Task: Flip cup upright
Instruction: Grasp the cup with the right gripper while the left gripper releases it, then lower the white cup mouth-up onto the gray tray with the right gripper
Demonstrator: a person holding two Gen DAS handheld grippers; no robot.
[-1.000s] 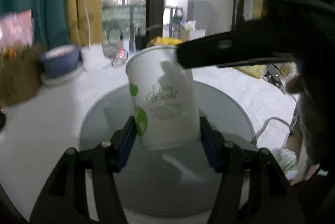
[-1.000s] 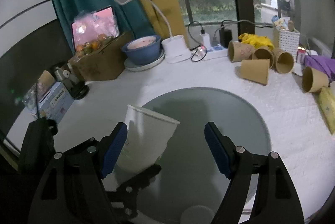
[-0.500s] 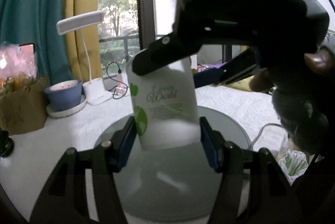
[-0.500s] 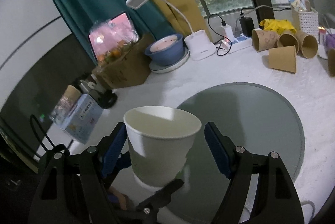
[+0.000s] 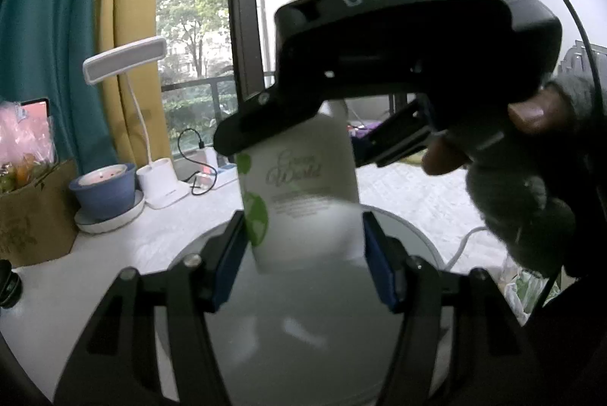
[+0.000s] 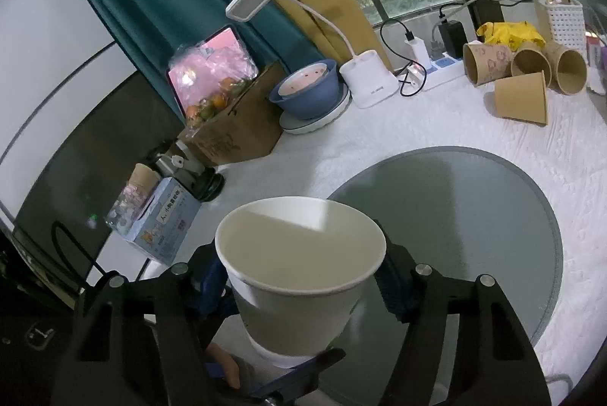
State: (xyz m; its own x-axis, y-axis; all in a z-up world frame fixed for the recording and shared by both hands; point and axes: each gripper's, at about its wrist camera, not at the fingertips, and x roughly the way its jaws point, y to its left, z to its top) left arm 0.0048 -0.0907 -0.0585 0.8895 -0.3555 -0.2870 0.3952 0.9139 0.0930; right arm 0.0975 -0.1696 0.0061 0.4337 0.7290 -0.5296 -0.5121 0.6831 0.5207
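A white paper cup (image 5: 303, 193) with green print stands mouth up between my left gripper's blue pads (image 5: 231, 254), held above the grey round mat (image 5: 303, 330). My left gripper (image 5: 303, 254) is shut on its lower part. The right wrist view looks into the cup's open mouth (image 6: 299, 246); my right gripper (image 6: 303, 277) has closed in around its upper part, pads at both sides. The right gripper's black body and the hand holding it (image 5: 417, 46) fill the upper right of the left wrist view and hide the cup's rim.
A white table holds the grey mat (image 6: 474, 216), a blue bowl on a plate (image 6: 307, 91), a white desk lamp (image 6: 368, 80), a cardboard box with fruit (image 6: 235, 133), a tissue box (image 6: 163, 228), a power strip and several brown paper cups (image 6: 523, 76) lying at the back right.
The left gripper lifted the cup up from the mat. The right gripper moved in from beside the cup and its jaws narrowed around the cup's upper part.
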